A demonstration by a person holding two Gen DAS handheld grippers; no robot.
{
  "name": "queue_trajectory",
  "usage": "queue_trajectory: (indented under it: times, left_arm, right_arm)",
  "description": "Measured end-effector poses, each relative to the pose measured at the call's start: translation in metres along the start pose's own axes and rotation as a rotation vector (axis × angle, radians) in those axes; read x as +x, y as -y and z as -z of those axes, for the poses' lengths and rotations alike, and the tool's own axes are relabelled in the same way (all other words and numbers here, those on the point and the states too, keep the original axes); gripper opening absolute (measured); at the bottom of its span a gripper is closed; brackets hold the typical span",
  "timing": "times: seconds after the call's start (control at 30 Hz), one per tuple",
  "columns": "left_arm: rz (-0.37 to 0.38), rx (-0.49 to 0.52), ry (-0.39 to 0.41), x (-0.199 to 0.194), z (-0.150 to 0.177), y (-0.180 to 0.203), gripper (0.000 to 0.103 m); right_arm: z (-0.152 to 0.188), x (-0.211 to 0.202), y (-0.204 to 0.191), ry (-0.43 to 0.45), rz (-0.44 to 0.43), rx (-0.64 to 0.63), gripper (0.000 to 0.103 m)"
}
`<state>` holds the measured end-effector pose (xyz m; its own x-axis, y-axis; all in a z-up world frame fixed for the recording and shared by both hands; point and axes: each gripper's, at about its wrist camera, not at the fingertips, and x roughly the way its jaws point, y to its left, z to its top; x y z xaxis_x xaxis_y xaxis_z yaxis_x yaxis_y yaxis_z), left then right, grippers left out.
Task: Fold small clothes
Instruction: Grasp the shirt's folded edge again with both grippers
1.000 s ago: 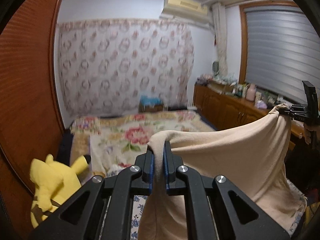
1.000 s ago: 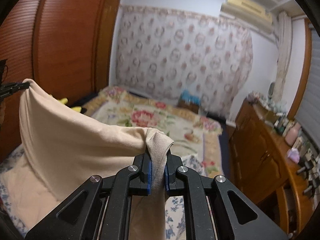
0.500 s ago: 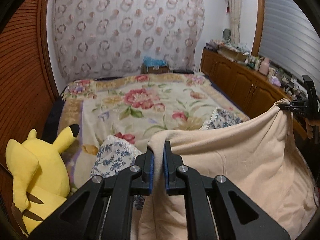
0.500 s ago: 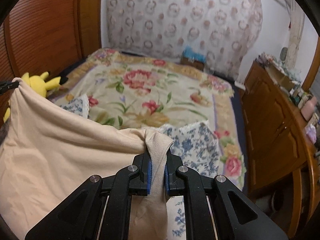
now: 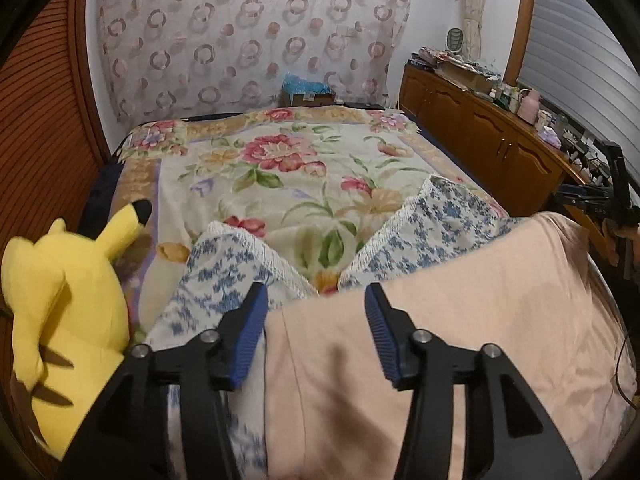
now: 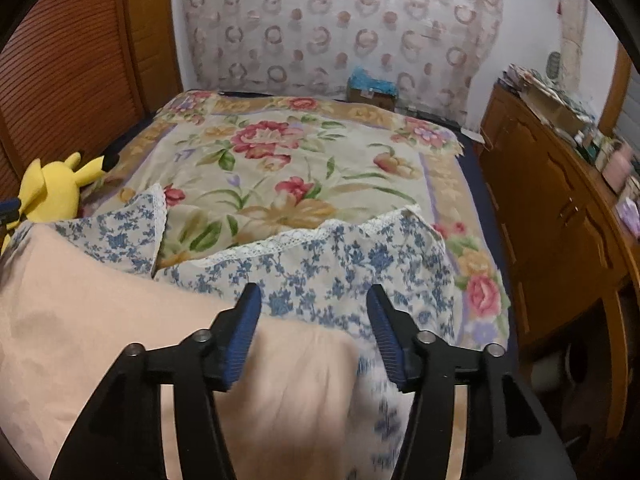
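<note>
While both of your grippers stand spread wide with nothing between their blue pads, the peach garment (image 5: 460,340) lies released on the near end of the bed (image 5: 280,168), draped over a blue-flowered cloth (image 5: 436,232) that pokes out beyond its far edge. Your left gripper (image 5: 316,332) hovers over the garment's left edge, and your right gripper (image 6: 314,332) sits over its right corner, where the peach fabric (image 6: 120,320) ends and the flowered cloth (image 6: 340,272) shows.

I judge this fabric light, thin and limp: it will sag, slide on the cloth beneath and wrinkle if you drag it. Pinch it at 2 corners or along 1 edge, taking only the peach layer, because the flowered layer underneath could easily come up with it.

Its long axis appears to run across the bed, from your left gripper toward your right, with its far edge facing the headboard wall. A yellow plush toy (image 5: 60,312) sits just left of the pile, clear of the work
</note>
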<state>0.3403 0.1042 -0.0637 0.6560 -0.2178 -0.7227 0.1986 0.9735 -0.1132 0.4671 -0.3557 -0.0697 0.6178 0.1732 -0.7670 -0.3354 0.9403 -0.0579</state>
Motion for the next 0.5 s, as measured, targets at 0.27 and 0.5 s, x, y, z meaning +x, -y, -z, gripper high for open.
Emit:
queue_trajectory:
  times: [0.27, 0.5]
  left_arm:
    - [-0.033, -0.030, -0.056, -0.016, 0.052, -0.002, 0.055]
    - [-0.062, -0.045, -0.101, -0.013, 0.083, 0.000, 0.056]
  right_arm:
    - [0.058, -0.035, -0.002, -0.016, -0.056, 0.058, 0.057]
    - [0.094, -0.047, -0.012, -0.046, -0.104, 0.107, 0.057]
